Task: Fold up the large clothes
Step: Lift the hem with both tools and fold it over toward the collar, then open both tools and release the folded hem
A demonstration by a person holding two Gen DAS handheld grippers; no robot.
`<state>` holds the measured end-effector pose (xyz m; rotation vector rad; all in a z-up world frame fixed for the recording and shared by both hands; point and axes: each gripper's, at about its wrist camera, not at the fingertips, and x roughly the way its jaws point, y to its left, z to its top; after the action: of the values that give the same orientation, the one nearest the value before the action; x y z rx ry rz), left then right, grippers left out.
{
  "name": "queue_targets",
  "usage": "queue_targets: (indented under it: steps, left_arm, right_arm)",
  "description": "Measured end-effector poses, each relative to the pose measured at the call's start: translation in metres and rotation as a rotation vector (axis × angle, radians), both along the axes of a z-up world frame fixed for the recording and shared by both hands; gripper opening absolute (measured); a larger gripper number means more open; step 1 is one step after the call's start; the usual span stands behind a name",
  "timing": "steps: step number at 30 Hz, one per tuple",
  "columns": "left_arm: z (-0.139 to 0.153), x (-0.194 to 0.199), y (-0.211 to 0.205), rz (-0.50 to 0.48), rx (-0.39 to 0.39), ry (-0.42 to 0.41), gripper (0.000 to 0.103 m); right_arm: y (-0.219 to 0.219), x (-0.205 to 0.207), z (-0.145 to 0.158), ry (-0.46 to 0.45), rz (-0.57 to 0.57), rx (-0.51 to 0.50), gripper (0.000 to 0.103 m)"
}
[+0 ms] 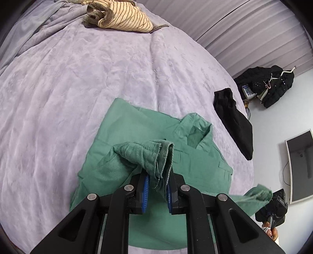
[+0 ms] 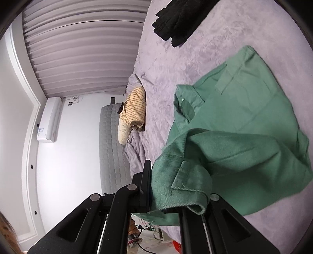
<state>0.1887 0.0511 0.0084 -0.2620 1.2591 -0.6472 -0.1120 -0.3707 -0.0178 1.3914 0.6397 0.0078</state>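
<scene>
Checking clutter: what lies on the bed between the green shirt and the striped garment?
Only bare lilac blanket separates the green shirt from the striped garment, seen in the left wrist view.

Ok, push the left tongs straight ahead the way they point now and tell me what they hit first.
The left tongs are already shut on a bunched edge of the green shirt. Going straight on, they would likely press into the shirt's flat body lying on the purple blanket, near the collar. Depth is hard to judge.

right tongs (image 2: 166, 197) tips: hidden under green shirt (image 2: 244, 125) cuff | black garment (image 2: 182, 21): cropped by top edge
</scene>
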Motion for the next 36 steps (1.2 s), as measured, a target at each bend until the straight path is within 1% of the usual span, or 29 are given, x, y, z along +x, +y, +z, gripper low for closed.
queue_targets:
  steps: [4, 6, 9, 12, 13, 14, 15, 16, 17, 18, 19, 20, 21, 22, 25, 26, 27, 28, 29, 30, 31, 32, 34, 36]
  left_arm:
    - [-0.026, 0.039, -0.032, -0.007, 0.050, 0.008, 0.016]
    - [-0.040, 0.054, -0.048, -0.025, 0.102, 0.012, 0.016]
    - [-0.058, 0.069, -0.069, -0.057, 0.173, 0.016, 0.017]
    - [-0.067, 0.076, -0.081, -0.073, 0.232, 0.006, 0.017]
    - [-0.070, 0.078, -0.084, -0.081, 0.254, 0.014, 0.025]
    - [-0.071, 0.079, -0.086, -0.092, 0.277, 0.017, 0.031]
    - [-0.071, 0.079, -0.086, -0.098, 0.297, 0.006, 0.044]
    - [-0.067, 0.077, -0.086, -0.096, 0.325, -0.032, 0.063]
    - [-0.061, 0.076, -0.085, -0.091, 0.351, -0.083, 0.070]
    - [-0.056, 0.075, -0.084, -0.091, 0.364, -0.118, 0.081]
    - [-0.051, 0.076, -0.083, -0.095, 0.365, -0.140, 0.083]
    - [-0.049, 0.076, -0.082, -0.103, 0.365, -0.148, 0.083]
    - [-0.048, 0.078, -0.081, -0.108, 0.370, -0.147, 0.083]
    - [-0.049, 0.079, -0.080, -0.111, 0.377, -0.141, 0.083]
    - [-0.058, 0.078, -0.078, -0.111, 0.411, -0.128, 0.083]
    - [-0.062, 0.075, -0.077, -0.113, 0.423, -0.127, 0.083]
    - [-0.067, 0.072, -0.077, -0.118, 0.431, -0.123, 0.083]
    - [-0.072, 0.068, -0.077, -0.123, 0.438, -0.117, 0.083]
    - [-0.076, 0.063, -0.077, -0.129, 0.444, -0.112, 0.082]
    - [-0.081, 0.057, -0.077, -0.137, 0.446, -0.106, 0.083]
    - [-0.086, 0.052, -0.078, -0.145, 0.455, -0.101, 0.083]
    - [-0.092, 0.047, -0.079, -0.152, 0.471, -0.098, 0.083]
    - [-0.105, 0.040, -0.081, -0.168, 0.507, -0.091, 0.083]
    - [-0.114, 0.037, -0.082, -0.168, 0.530, -0.087, 0.083]
  right_arm:
    - [-0.034, 0.047, -0.023, 0.081, -0.007, -0.029, 0.008]
    - [-0.047, 0.060, -0.038, 0.136, -0.028, -0.042, 0.008]
    - [-0.064, 0.070, -0.062, 0.208, -0.093, -0.040, 0.008]
    - [-0.075, 0.077, -0.077, 0.276, -0.119, -0.053, 0.011]
    - [-0.077, 0.079, -0.081, 0.297, -0.117, -0.052, 0.011]
    - [-0.079, 0.081, -0.083, 0.317, -0.116, -0.053, 0.012]
    - [-0.080, 0.082, -0.084, 0.339, -0.112, -0.059, 0.012]
    - [-0.081, 0.084, -0.082, 0.352, -0.102, -0.071, 0.016]
    - [-0.080, 0.084, -0.078, 0.358, -0.097, -0.087, 0.028]
    - [-0.081, 0.084, -0.072, 0.352, -0.098, -0.109, 0.042]
    - [-0.082, 0.083, -0.065, 0.344, -0.103, -0.137, 0.074]
    - [-0.085, 0.082, -0.056, 0.329, -0.109, -0.165, 0.082]
    - [-0.088, 0.080, -0.048, 0.323, -0.115, -0.200, 0.082]
    - [-0.091, 0.079, -0.042, 0.337, -0.114, -0.234, 0.082]
    - [-0.092, 0.073, -0.034, 0.403, -0.089, -0.322, 0.082]
    - [-0.089, 0.073, -0.033, 0.427, -0.067, -0.357, 0.077]
    - [-0.083, 0.073, -0.032, 0.443, -0.041, -0.398, 0.069]
    - [-0.077, 0.074, -0.031, 0.443, -0.015, -0.425, 0.046]
    - [-0.068, 0.076, -0.031, 0.427, 0.022, -0.442, 0.027]
    - [-0.059, 0.078, -0.032, 0.411, 0.057, -0.447, 0.024]
    - [-0.051, 0.080, -0.035, 0.401, 0.090, -0.447, 0.023]
    - [-0.043, 0.083, -0.040, 0.410, 0.124, -0.457, 0.023]
    - [-0.035, 0.090, -0.051, 0.484, 0.158, -0.527, 0.023]
    - [-0.044, 0.092, -0.063, 0.574, 0.124, -0.594, 0.023]
